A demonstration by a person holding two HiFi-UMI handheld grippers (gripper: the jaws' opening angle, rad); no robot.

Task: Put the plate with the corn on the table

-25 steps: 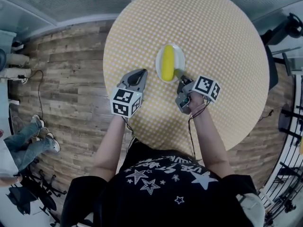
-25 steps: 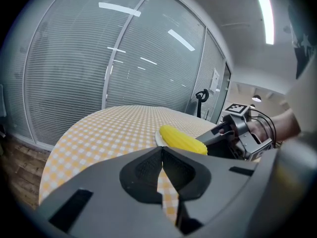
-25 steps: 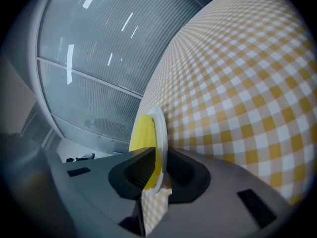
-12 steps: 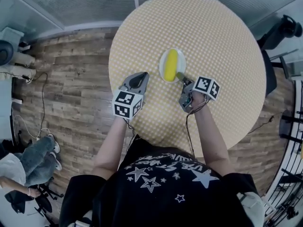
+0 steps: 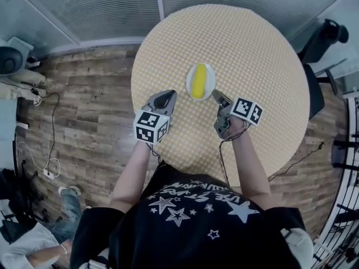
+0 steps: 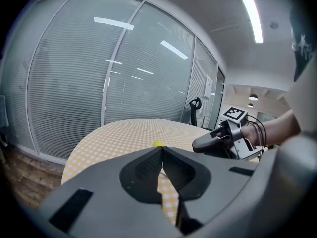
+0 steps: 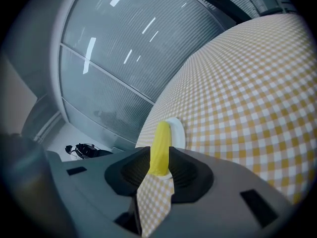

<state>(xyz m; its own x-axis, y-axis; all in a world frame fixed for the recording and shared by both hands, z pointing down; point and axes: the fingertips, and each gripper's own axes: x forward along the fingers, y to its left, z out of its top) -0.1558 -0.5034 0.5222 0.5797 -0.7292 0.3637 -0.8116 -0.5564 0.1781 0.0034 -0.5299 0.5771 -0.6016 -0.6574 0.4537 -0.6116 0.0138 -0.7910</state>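
- Plate (image 5: pixel 210 80) carrying corn cob (image 5: pixel 198 81) rests on checked table (image 5: pixel 252 55), 9 o'clock of centre.
- Right gripper (image 5: pixel 216 94): jaws narrowly apart, empty, at plate's 4 o'clock.
- Left gripper (image 5: pixel 166 94): jaws together, empty, 8 o'clock.

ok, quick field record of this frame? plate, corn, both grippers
plate: white, flat on the yellow-checked table
corn: lying lengthwise on the plate
left gripper: jaws together, empty, left of the plate
right gripper: jaws apart, empty, aimed at the plate from its near right side
task state: plate looks set down
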